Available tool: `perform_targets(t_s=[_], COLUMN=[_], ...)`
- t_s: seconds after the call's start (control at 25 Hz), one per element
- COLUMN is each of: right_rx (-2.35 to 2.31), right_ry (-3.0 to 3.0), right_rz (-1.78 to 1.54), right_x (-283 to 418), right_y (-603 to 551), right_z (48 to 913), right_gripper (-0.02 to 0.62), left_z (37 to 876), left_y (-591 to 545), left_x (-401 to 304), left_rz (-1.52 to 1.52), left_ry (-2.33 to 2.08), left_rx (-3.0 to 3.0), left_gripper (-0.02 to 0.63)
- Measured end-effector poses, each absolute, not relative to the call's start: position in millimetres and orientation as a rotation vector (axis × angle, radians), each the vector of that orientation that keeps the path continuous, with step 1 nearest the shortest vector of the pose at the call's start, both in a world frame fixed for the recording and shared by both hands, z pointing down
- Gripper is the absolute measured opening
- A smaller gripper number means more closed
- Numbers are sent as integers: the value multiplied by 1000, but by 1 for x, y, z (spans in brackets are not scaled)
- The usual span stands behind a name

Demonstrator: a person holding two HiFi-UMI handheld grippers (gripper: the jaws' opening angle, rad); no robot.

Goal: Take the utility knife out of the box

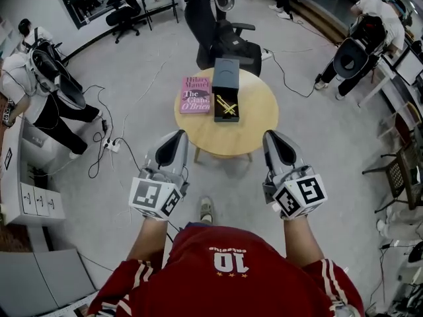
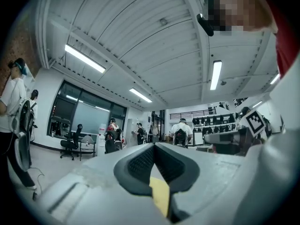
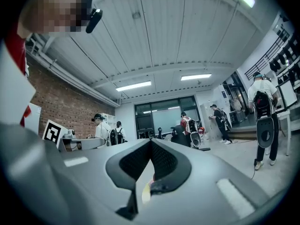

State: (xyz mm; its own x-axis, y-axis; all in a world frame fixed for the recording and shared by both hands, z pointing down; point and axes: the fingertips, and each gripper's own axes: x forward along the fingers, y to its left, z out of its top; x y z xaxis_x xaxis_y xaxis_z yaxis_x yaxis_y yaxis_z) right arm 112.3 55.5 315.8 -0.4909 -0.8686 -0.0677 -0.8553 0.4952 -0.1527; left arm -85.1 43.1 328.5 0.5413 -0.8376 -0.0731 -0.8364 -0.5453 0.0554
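Left gripper [image 1: 176,137]: hovering level on the near side of the table [image 1: 261,121], jaws clenching together on nothing.
Right gripper [image 1: 272,139]: hovering to its right, also clenching shut and carrying nothing.
Utility knife [image 1: 226,105]: lying inside the open box [image 1: 225,78], far from both grippers.
Box: sitting at the table's middle.
Book [image 1: 195,94]: lying just left of the box.

Bare floor [image 1: 231,183] open up to the near edge of the round wooden table [image 1: 254,127], tabletop free right of the open box [image 1: 225,78], book [image 1: 195,94] just beside the box's left, black office chair [image 1: 215,28] crowding the table's far side, cables [image 1: 109,144] trailing over the floor at left.
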Motion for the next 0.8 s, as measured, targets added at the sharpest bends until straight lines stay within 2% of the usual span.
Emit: perform_targets(t_s=[0.8], right_rx=[-1608], right_ry=[2554], right_rz=[-123], right_x=[59], right_y=[-55], right_z=[309], right_gripper=[0], left_z=[327], left_y=[-85], left_x=[-128], left_rz=[-169], left_ry=[-1345], left_rx=[2791], left_gripper=[3])
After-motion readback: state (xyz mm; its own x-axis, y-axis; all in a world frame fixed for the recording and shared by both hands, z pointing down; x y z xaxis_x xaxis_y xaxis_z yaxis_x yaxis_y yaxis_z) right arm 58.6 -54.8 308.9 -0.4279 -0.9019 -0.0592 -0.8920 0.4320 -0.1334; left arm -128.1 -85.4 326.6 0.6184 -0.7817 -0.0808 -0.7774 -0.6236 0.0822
